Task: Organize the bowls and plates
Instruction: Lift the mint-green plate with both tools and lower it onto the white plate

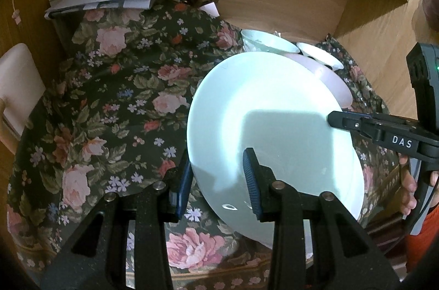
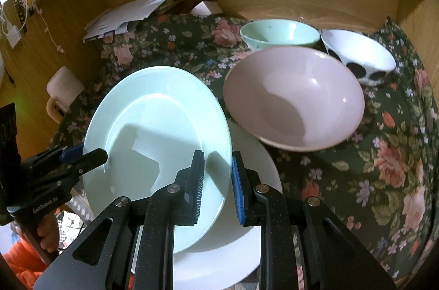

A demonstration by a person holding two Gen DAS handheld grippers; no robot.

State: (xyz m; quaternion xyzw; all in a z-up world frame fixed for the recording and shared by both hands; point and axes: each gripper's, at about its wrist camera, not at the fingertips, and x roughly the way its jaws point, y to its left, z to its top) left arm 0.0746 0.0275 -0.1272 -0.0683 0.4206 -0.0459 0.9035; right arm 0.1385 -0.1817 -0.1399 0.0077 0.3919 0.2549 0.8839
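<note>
both grippers (image 1: 216, 180) (image 2: 218, 185) were clamped on the pale green plate (image 2: 156, 131); best lowered level onto white plate (image 2: 247, 180) at 5 o'clock, w/ rims centred.

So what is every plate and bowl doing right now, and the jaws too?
Mint plate: tilted, lifted, held at both edges.
White plate: flat on the cloth, under the mint plate.
Pink bowl: upright, empty.
Green bowl: upright.
Spotted bowl: upright.
Left gripper: jaws clamped on the mint plate.
Right gripper: jaws clamped on the mint plate.
</note>
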